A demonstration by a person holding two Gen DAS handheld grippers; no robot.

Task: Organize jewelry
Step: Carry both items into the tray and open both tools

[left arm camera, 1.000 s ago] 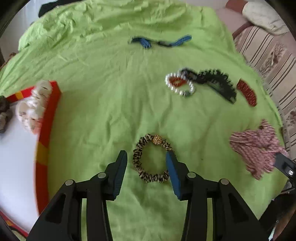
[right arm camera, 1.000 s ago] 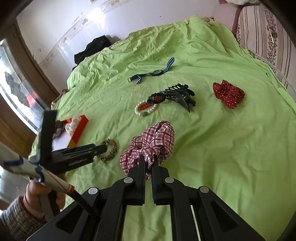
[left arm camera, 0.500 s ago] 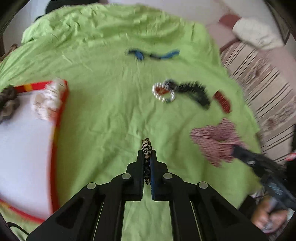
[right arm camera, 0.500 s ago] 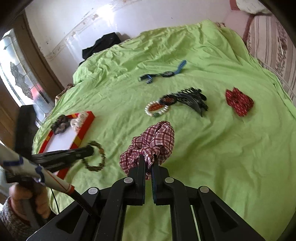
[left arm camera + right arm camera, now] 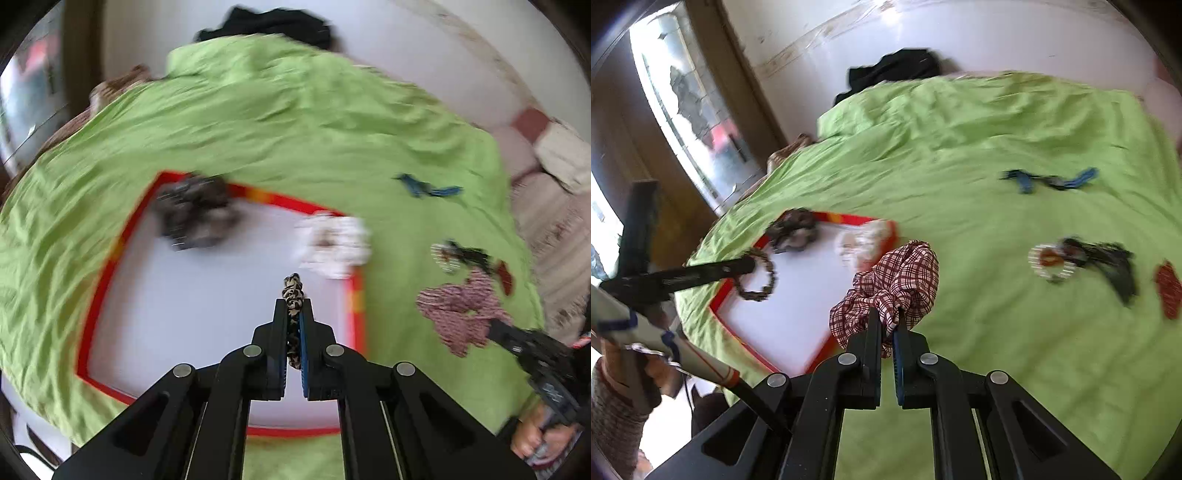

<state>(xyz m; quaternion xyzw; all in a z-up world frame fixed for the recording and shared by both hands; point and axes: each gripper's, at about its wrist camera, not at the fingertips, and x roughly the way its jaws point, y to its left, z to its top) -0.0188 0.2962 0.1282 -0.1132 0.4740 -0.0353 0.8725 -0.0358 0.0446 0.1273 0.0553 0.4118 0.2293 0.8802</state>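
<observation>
Left gripper [image 5: 293, 314] is closed on the leopard-print scrunchie [image 5: 293, 291] above the red-rimmed tray [image 5: 96, 295]; right gripper [image 5: 886, 325] is closed on the checked scrunchie [image 5: 897, 280].

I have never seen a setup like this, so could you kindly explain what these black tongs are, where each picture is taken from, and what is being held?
No robot here: a person holds a two-finger gripper in each hand, and a fisheye camera on each one looks along its fingers.

The left camera shows the left gripper shut on a leopard-print scrunchie, over a white tray with a red rim. A dark scrunchie and a white one already lie in the tray.

The right camera shows the right gripper shut on a red plaid scrunchie. The left gripper appears there from the side.

On the green bedspread lie a blue watch, a pearl bracelet, a black hair clip and a red item.
</observation>
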